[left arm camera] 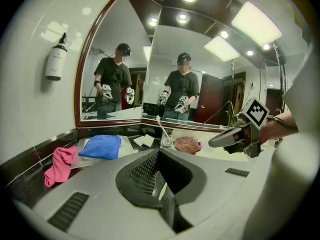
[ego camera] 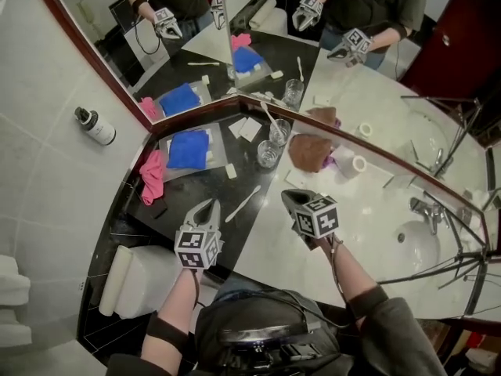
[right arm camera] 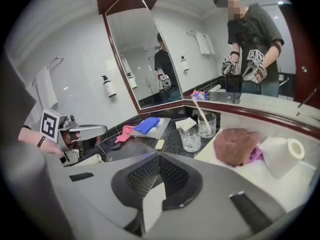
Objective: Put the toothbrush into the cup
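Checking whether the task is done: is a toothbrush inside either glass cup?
In: the toothbrush stands leaning inside the rear cup, sticking up above its rim; the nearer cup holds none.

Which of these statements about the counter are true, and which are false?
1. A toothbrush stands in the far cup. True.
2. The near cup also holds a brush. False: it is empty.
3. A second toothbrush lies on the black counter. True.
4. The right gripper grips a brush. False: its jaws are shut on nothing.
5. In the head view the blue cloth lies right of the cups. False: it lies left of them.
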